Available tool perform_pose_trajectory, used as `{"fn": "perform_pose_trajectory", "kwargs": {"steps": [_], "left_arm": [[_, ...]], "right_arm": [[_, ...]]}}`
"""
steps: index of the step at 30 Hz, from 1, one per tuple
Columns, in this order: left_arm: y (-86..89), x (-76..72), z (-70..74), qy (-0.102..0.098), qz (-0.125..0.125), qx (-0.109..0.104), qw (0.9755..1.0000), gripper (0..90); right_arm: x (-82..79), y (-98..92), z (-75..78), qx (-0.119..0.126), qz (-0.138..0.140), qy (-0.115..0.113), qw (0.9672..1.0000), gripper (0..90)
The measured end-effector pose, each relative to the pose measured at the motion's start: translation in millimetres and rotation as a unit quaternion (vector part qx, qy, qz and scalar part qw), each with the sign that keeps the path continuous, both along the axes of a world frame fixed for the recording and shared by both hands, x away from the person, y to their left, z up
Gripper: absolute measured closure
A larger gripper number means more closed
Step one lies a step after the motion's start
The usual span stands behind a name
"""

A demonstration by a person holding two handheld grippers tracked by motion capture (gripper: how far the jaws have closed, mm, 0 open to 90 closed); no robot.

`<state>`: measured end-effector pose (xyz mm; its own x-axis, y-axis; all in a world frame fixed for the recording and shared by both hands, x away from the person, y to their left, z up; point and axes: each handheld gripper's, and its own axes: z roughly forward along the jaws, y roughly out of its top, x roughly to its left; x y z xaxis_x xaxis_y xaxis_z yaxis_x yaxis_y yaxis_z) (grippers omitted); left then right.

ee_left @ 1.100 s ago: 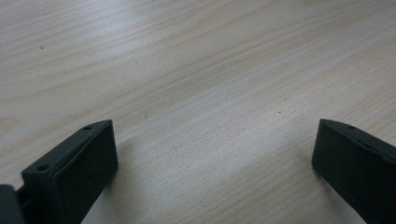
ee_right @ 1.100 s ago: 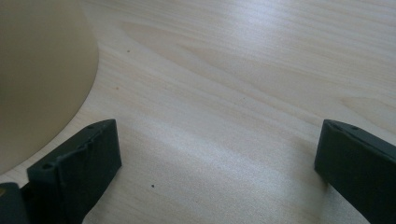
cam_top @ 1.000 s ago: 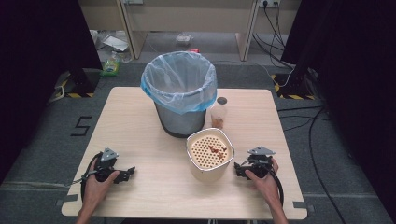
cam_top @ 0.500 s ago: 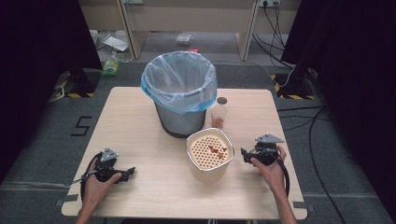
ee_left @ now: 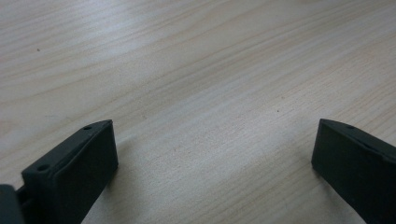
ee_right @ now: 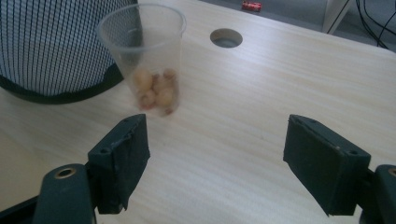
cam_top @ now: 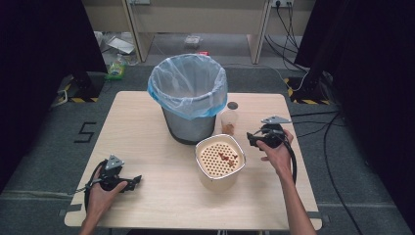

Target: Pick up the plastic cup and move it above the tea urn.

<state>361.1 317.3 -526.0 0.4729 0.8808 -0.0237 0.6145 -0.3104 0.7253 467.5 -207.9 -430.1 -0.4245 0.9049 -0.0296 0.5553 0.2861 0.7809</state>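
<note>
A clear plastic cup [ee_right: 148, 56] with several brown nuts at its bottom stands upright beside the mesh bin [cam_top: 188, 100], which is lined with a blue bag. My right gripper [cam_top: 252, 139] is open just right of the cup [cam_top: 229, 121], jaws pointing at it with nothing between them. In front of the cup sits a white container with a perforated insert [cam_top: 220, 159] holding a few brown bits. My left gripper [cam_top: 134, 181] rests open on the table near the front left, jaws wide over bare wood [ee_left: 210, 116].
A round cable hole [ee_right: 226, 38] is cut in the tabletop behind the cup. The bin's mesh wall [ee_right: 56, 42] stands close to the cup's left. Cables trail from both grippers toward the table's [cam_top: 147, 147] front edge.
My right gripper has moved away from the front edge, forward and toward the cup. The left gripper has stayed where it was.
</note>
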Motion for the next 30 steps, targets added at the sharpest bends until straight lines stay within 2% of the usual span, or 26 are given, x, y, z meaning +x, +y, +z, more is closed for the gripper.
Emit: {"fn": "perform_pose_trajectory", "kwargs": {"steps": [5, 6, 10, 17, 20, 27, 30], "left_arm": [[0.0, 0.0, -0.1, 0.000, 0.000, 0.000, 1.0000, 0.0], [0.0, 0.0, 0.0, 0.000, 0.000, 0.000, 1.0000, 0.0], [0.0, 0.0, -0.1, 0.000, 0.000, 0.000, 1.0000, 0.0], [0.0, 0.0, -0.1, 0.000, 0.000, 0.000, 1.0000, 0.0], [0.0, 0.0, 0.0, 0.000, 0.000, 0.000, 1.0000, 0.0], [0.0, 0.0, 0.0, 0.000, 0.000, 0.000, 1.0000, 0.0], [-0.1, 0.0, -0.1, 0.000, 0.000, 0.000, 1.0000, 0.0]], "right_arm": [[8.8, 1.1, 4.5, 0.004, -0.007, 0.000, 1.0000, 24.0], [13.4, 0.2, 8.1, 0.014, -0.010, -0.001, 0.9999, 25.1], [20.4, -0.3, 14.7, 0.013, -0.019, -0.001, 0.9997, 26.7], [30.6, 3.9, 21.3, 0.017, -0.016, 0.000, 0.9997, 29.4], [38.5, 12.6, 21.9, 0.010, -0.012, 0.003, 0.9999, 32.7], [55.0, 30.4, 22.1, 0.012, 0.005, 0.000, 0.9999, 40.9], [60.1, 35.7, 20.2, 0.013, 0.004, 0.005, 0.9999, 43.7]]}}
